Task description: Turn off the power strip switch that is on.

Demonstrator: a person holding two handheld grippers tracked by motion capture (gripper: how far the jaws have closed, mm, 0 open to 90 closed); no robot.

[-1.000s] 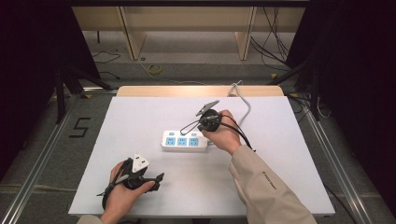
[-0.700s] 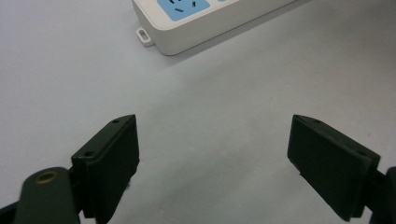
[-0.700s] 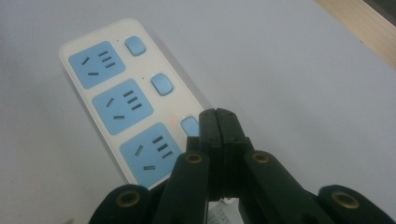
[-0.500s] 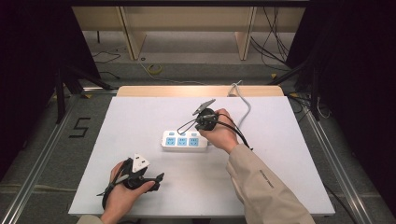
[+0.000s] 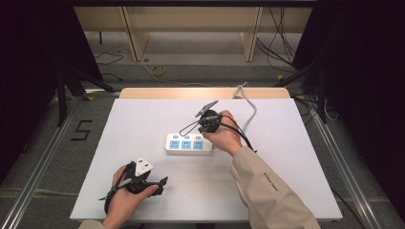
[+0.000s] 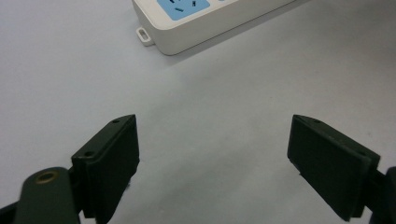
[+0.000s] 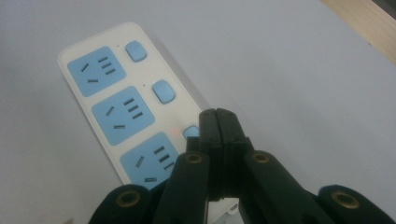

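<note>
Power strip on counter; right gripper fingers closed, empty, at lit switch; left gripper fingers wide, empty.

Beige sleeve on right arm; black fingers, brass-coloured rivets; black trailing cables.

This looks like a lab or recording room set up for data capture, not a home. A plain white surface stands alone on a grey carpeted floor, with metal rails running along both sides. Dark curtains or panels close off the left and right. A black number five is marked on the floor. Loose cables and a small yellow coil lie beneath a bare wooden bench frame at the back.
</note>
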